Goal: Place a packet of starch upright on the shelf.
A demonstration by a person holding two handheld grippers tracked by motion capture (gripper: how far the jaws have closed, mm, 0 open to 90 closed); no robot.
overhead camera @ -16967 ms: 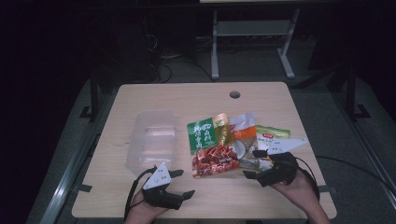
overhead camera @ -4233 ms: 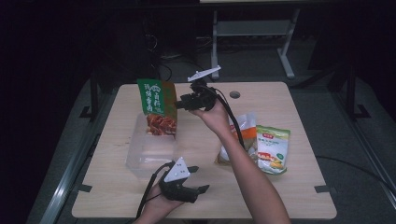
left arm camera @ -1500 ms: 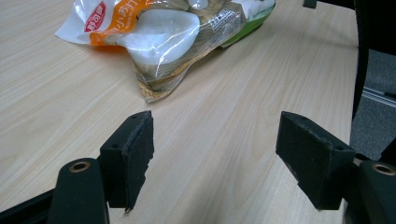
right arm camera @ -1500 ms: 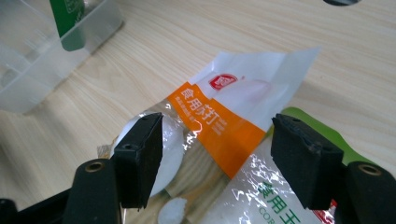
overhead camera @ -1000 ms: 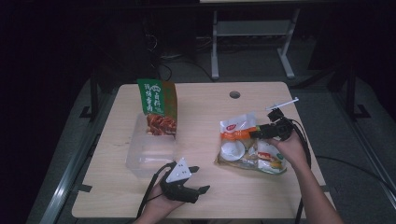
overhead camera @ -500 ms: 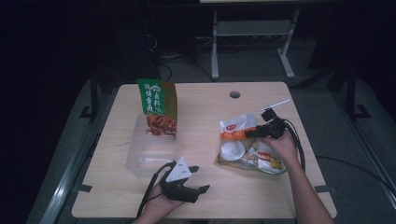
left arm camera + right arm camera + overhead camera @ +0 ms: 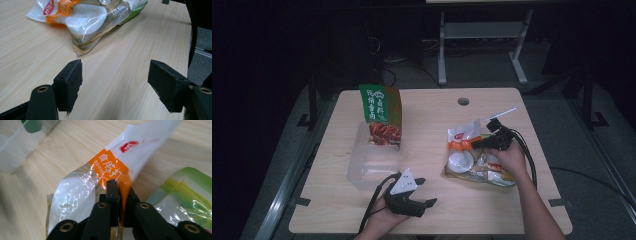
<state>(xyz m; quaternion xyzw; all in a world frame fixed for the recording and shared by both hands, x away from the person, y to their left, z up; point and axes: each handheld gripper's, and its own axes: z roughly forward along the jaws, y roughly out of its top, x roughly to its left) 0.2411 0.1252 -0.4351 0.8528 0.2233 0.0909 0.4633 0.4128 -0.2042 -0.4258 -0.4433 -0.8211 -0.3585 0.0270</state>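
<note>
Your right gripper (image 7: pixel 119 195) is pinching the orange-and-white bag (image 7: pixel 110 167); its jaws have just been closing, and in the right gripper view the bag's orange edge is now sitting squeezed between the two pads. In the high view that gripper (image 7: pixel 492 141) is working at about 3 o'clock on the table (image 7: pixel 432 120), with the bag (image 7: pixel 464 142) lying on top of a green-and-yellow bag (image 7: pixel 502 179) just beside your hand. The bag is looking slack and is resting on the wood, so I judge you are gripping but not yet lifting.

Your left gripper (image 7: pixel 424 192) is resting at about 6 o'clock, jaws spread wide with nothing between them, pads (image 7: pixel 71 83) just above the bare wood.

Further out, at about 10 o'clock, the clear bin (image 7: pixel 372 165) is already holding the green bag (image 7: pixel 381 114), standing upright against its far wall. So one bag is looking packed; you are now taking the second, and the green-and-yellow one is waiting. Carrying the pinched bag across to the bin is what seems to be left for this step.
</note>
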